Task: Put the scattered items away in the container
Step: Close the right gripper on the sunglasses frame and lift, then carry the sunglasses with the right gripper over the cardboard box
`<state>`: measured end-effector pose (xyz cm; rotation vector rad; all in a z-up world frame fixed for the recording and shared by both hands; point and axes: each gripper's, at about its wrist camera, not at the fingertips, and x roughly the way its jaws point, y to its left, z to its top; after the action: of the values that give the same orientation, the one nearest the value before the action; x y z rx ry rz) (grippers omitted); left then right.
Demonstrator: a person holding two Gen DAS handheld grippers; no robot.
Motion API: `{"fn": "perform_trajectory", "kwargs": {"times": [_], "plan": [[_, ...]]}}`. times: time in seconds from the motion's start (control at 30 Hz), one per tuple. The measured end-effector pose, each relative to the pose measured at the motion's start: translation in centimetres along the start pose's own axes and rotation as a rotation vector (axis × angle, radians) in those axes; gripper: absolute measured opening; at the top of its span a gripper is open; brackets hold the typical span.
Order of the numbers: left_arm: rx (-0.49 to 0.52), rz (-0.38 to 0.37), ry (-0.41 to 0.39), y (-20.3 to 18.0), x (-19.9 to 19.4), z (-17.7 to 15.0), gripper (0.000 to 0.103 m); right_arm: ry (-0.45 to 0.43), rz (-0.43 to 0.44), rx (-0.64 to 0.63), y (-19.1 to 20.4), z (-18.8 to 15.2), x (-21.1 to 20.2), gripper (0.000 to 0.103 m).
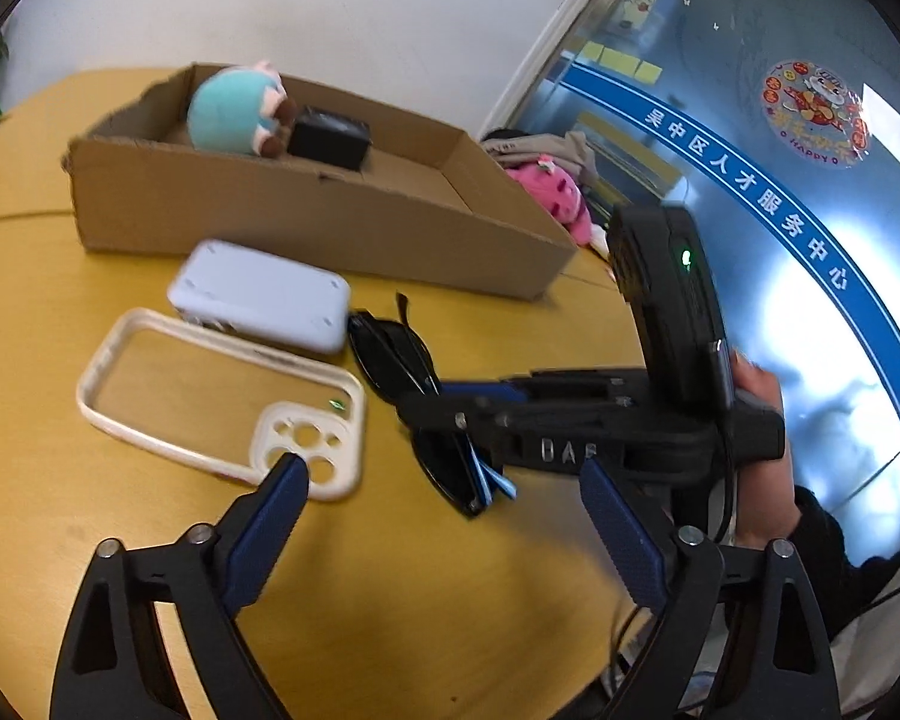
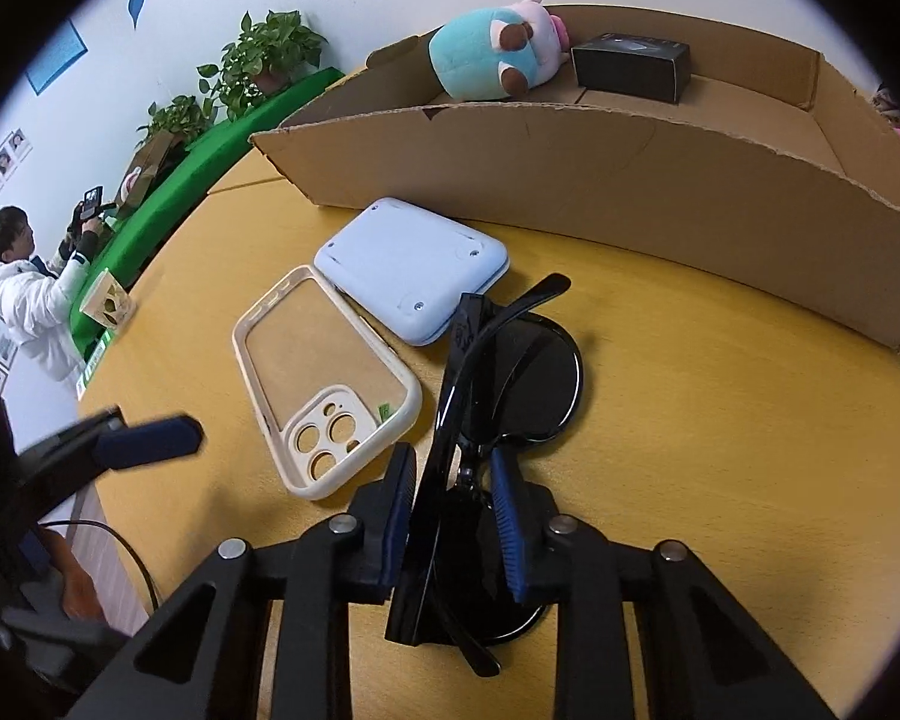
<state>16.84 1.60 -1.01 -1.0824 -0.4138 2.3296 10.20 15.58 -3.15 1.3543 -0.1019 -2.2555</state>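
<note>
Black sunglasses (image 2: 528, 378) lie folded on the yellow table (image 2: 720, 450); my right gripper (image 2: 453, 468) is shut on them, blue pads on either side of the frame. In the left wrist view the sunglasses (image 1: 390, 360) sit under the right gripper (image 1: 480, 456). My left gripper (image 1: 444, 480) is open and empty, its left fingertip over the cream phone case (image 1: 222, 396). The phone case (image 2: 324, 384) and a pale blue device (image 2: 408, 267) lie beside the sunglasses. The cardboard box (image 1: 306, 216) behind holds a teal plush (image 1: 234, 111) and a small black box (image 1: 329, 138).
A pink plush (image 1: 561, 195) and clothing lie beyond the box's right end. A glass wall with a blue band is on the right. Plants (image 2: 270, 54), a green ledge and a person stand far left in the right wrist view.
</note>
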Motion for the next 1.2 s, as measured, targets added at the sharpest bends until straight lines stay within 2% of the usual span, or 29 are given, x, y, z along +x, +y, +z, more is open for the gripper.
{"fn": "perform_trajectory", "kwargs": {"times": [0.1,0.37,0.47,0.5,0.57,0.63,0.73,0.97,1.2], "plan": [[-0.015,-0.031,0.032,-0.2,1.0,-0.4,0.085,-0.008,0.018,0.057,-0.9,-0.1,-0.2,0.008],[-0.097,-0.143,0.102,-0.1,3.8,-0.8,0.080,-0.056,0.213,0.284,-3.6,-0.9,-1.8,0.008],[-0.100,-0.161,0.124,-0.5,4.7,-0.6,0.071,-0.068,0.275,0.326,-3.6,-1.2,-2.3,0.008],[-0.099,-0.164,0.132,-0.7,5.0,-0.5,0.065,-0.075,0.277,0.328,-3.4,-1.2,-2.5,0.008],[-0.102,-0.170,0.146,-0.8,5.3,-0.5,0.059,-0.086,0.275,0.322,-3.1,-1.0,-2.9,0.008],[-0.099,-0.177,0.159,-1.0,5.5,-0.5,0.045,-0.093,0.280,0.317,-2.9,-0.9,-3.1,0.008],[-0.097,-0.159,0.176,-1.1,5.8,-0.6,0.033,-0.096,0.279,0.306,-2.6,-0.8,-3.3,0.008],[-0.119,-0.145,0.184,0.0,5.8,-0.6,0.022,-0.113,0.268,0.292,-2.5,-0.8,-3.9,0.008],[-0.086,-0.154,0.173,-0.4,5.2,0.5,0.021,-0.154,0.269,0.282,-2.5,-0.3,-5.2,0.008]]}}
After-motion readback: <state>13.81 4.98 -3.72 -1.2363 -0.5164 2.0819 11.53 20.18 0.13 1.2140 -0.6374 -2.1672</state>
